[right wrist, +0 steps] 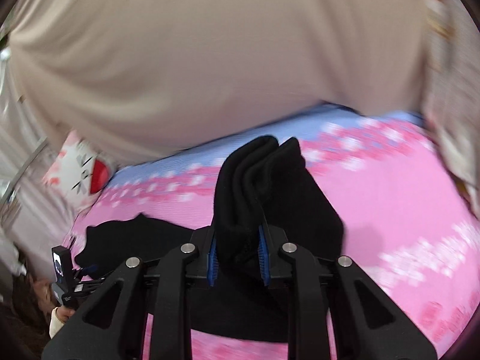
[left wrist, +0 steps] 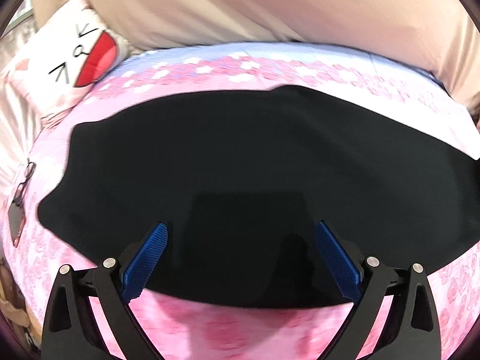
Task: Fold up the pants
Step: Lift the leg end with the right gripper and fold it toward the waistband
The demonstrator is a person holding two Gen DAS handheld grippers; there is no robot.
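Observation:
Black pants [left wrist: 240, 156] lie spread flat on a pink flowered bedsheet [left wrist: 240, 324]. My left gripper [left wrist: 241, 234] is open, its blue pads [left wrist: 147, 258] wide apart just above the near edge of the pants, holding nothing. In the right wrist view my right gripper [right wrist: 237, 252] is shut on a bunched end of the black pants [right wrist: 252, 186], lifted so the folds stand up above the bed. The rest of the pants [right wrist: 138, 237] lies flat to the left. The left gripper's body [right wrist: 61, 270] shows at the lower left there.
A white pillow with a red-mouthed cartoon face [left wrist: 78, 57] lies at the bed's far left. A beige curtain [left wrist: 240, 3] hangs behind the bed. Glasses [left wrist: 25, 177] and a dark phone [left wrist: 15, 222] lie on the sheet at the left edge.

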